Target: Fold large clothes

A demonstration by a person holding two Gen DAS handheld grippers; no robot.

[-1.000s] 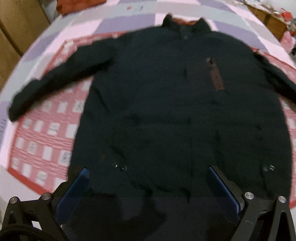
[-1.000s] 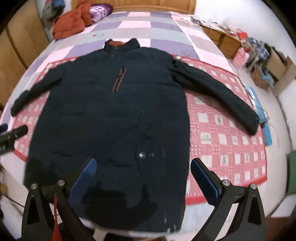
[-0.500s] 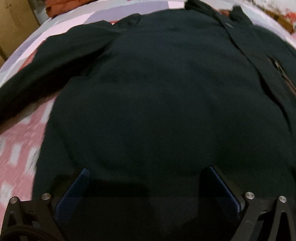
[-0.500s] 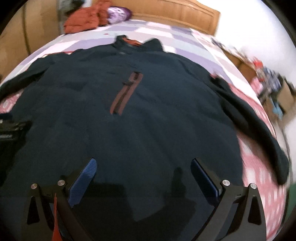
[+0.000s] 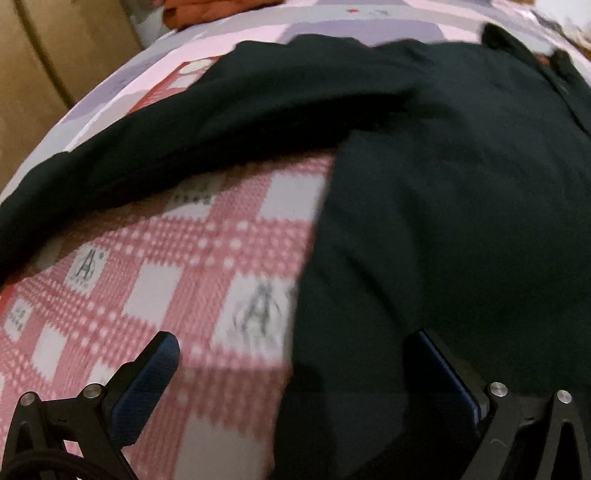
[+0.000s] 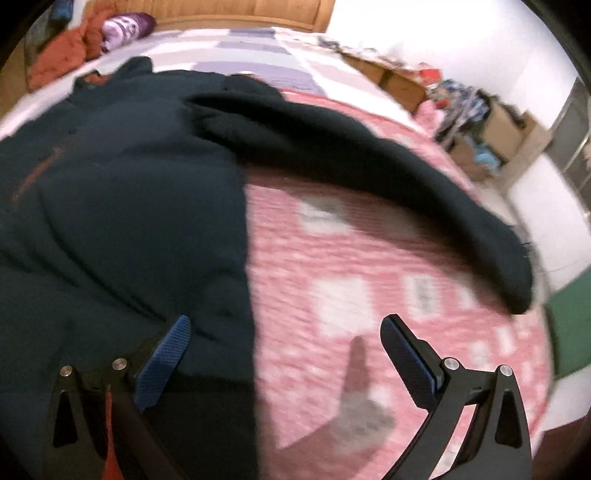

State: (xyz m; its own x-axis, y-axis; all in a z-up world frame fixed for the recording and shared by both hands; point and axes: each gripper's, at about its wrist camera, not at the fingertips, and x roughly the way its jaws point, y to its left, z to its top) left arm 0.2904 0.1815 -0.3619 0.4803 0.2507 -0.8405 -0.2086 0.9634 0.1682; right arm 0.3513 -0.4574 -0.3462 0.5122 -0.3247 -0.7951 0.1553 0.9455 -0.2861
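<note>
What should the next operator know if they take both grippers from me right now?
Left gripper: open, empty, straddling the jacket's left side edge, low over the pink checked blanket.
Right gripper: open, empty, straddling the jacket's right side edge.
Jacket lies flat, front up, collar toward the headboard; both sleeves spread out on the blanket.
Done: jacket laid out. No fold visible.
Left: all folding; probably sleeves inward first, then the body.

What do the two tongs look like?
Both are black metal frames with silver round bolts. Each finger has a bumpy blue pad. The left tongs have a black cable at the bottom; the right tongs show something red.
</note>
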